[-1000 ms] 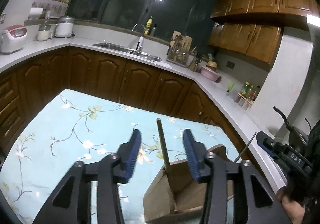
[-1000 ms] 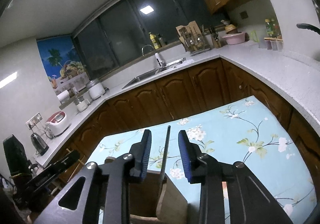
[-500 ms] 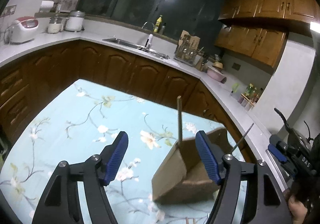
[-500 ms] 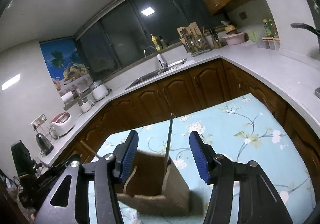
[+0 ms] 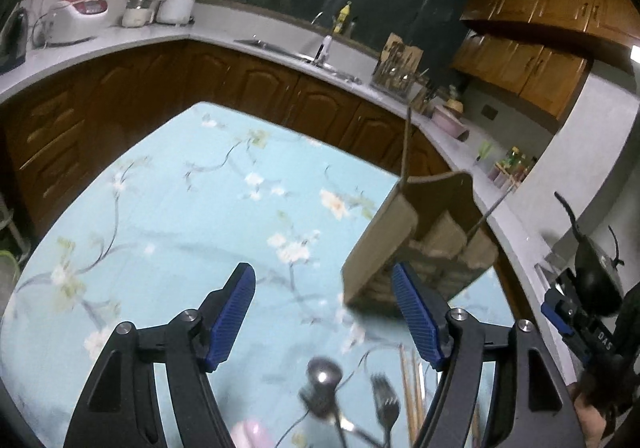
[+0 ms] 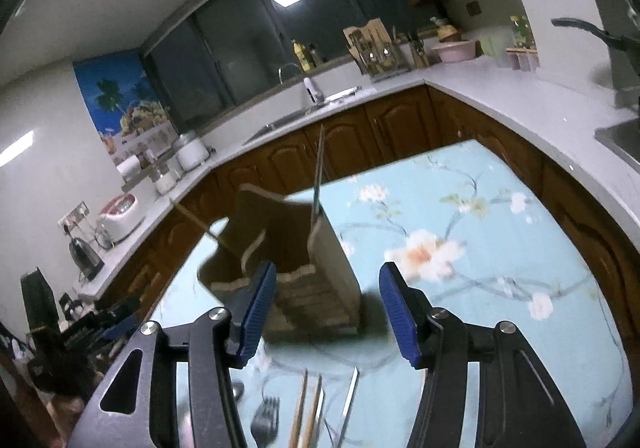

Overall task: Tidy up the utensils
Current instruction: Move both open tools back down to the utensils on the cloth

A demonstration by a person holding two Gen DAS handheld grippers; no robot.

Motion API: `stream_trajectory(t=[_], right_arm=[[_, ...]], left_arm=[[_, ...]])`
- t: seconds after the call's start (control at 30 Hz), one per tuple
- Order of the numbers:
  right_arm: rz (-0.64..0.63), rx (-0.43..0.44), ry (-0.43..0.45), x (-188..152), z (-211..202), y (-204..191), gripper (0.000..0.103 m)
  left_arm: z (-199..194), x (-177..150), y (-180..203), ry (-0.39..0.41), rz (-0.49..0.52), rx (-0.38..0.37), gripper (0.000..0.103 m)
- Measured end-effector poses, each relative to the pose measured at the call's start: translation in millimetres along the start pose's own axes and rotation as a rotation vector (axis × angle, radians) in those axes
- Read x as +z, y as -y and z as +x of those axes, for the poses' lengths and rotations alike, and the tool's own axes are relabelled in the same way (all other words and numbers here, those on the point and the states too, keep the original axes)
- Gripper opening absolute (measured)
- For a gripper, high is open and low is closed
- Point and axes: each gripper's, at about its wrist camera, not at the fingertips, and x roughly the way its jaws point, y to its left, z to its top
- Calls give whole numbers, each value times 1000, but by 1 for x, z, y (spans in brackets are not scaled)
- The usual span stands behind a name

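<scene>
A brown wooden utensil holder (image 5: 416,240) (image 6: 292,268) stands on the floral blue tablecloth (image 5: 180,216), with a wooden chopstick (image 5: 407,140) and a thin metal utensil (image 6: 318,172) upright in it. My left gripper (image 5: 324,312) is open and empty, left of and short of the holder. My right gripper (image 6: 328,308) is open and empty, just short of the holder. Near the table's front edge lie a dark spoon (image 5: 324,376), a fork (image 5: 386,404) (image 6: 264,416), wooden chopsticks (image 6: 308,408) and a metal utensil (image 6: 350,396).
Wooden cabinets and a white counter (image 5: 120,36) wrap around the table, with a sink (image 6: 296,116), rice cooker (image 5: 76,16), utensil rack (image 5: 396,64) and pink bowl (image 6: 456,48). The other gripper shows at the right edge (image 5: 580,324).
Both grippers have opened, let go of the utensils standing in the holder, and pulled back toward the table's front. The loose utensils on the cloth have come into view.
</scene>
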Motion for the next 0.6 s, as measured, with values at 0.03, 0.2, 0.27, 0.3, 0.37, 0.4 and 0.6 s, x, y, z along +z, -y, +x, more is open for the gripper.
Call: stream_trajectory(t=[0.03, 0.2, 0.27, 0.3, 0.37, 0.4, 0.6], right_arm=[[-1, -3, -7, -4, -2, 0, 56], [-3, -23, -47, -33, -15, 3, 56], [5, -28, -58, -42, -19, 6, 56], [11, -31, -67, -47, -21, 8, 56], [17, -36, -79, -54, -23, 11, 56], [18, -40, -86, -58, -25, 12, 56], [17, -58, -117, -74, -29, 19, 56]], left_arm=[[-4, -3, -2, -6, 0, 7, 71], [-21, -21, -10, -48, -9, 22, 71], [-23, -26, -13, -63, -14, 28, 71], [-25, -29, -14, -70, -15, 33, 71], [-28, -34, -17, -83, -23, 39, 71], [-31, -36, -18, -89, -26, 40, 71], [-36, -41, -19, -115, -22, 48, 71]])
